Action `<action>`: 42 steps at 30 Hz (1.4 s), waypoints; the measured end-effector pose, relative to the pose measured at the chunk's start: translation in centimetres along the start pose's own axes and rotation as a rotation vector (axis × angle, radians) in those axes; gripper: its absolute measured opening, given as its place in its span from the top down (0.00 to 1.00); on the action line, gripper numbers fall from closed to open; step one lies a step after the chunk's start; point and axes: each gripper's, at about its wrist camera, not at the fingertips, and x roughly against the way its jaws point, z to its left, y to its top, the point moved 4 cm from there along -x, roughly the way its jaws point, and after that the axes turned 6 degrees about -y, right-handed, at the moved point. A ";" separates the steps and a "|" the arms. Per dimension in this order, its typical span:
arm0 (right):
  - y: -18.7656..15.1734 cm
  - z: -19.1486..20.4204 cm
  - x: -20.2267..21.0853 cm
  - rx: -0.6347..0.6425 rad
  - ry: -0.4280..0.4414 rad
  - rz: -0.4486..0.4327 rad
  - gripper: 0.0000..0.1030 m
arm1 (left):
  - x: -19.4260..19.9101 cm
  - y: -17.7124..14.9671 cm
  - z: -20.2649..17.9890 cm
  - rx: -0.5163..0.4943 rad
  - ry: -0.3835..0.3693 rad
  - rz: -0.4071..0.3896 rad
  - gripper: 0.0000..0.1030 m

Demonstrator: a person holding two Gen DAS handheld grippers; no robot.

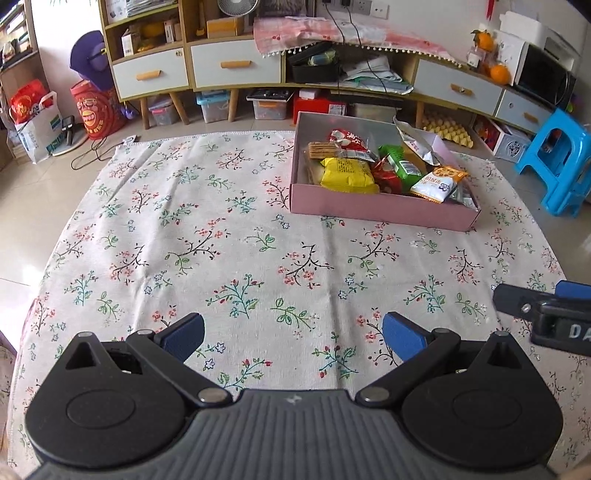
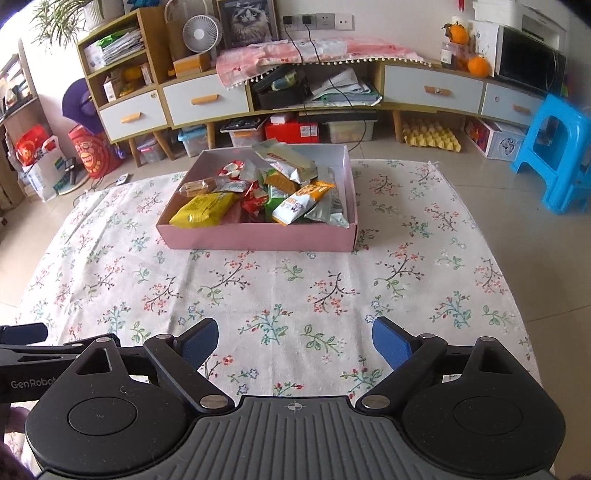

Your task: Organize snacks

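Snacks [image 2: 258, 195] in the pink box [image 2: 255, 236] lay at 12 o'clock, probably nearer the right gripper [image 2: 295, 343]; both grippers gaped wide, empty, including the left gripper [image 1: 293, 338].

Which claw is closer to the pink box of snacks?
Right, slightly. The right claw faces the pink box almost head-on; the left claw sits further left, box off to its right.

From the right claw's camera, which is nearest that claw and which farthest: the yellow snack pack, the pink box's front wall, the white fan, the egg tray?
1. Pink box front wall, on the cloth ahead.
2. Yellow snack pack, inside the box, left.
3. Egg tray, on the floor beyond, right.
4. White fan, on the shelf, back left.
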 end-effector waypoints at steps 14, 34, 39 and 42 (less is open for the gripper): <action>-0.5 0.5 -0.7 0.012 -0.021 0.023 0.10 | 0.3 -0.2 -0.4 -0.002 0.008 -0.011 0.00; -0.7 0.8 -1.0 0.016 -0.019 0.040 0.10 | 0.3 -0.1 -0.4 -0.001 0.008 -0.012 0.00; -0.7 0.8 -1.0 0.016 -0.020 0.042 0.10 | 0.3 -0.2 -0.5 -0.004 0.009 -0.009 0.00; -0.8 0.8 -1.1 0.015 -0.021 0.043 0.10 | 0.4 -0.3 -0.5 -0.004 0.009 -0.010 0.00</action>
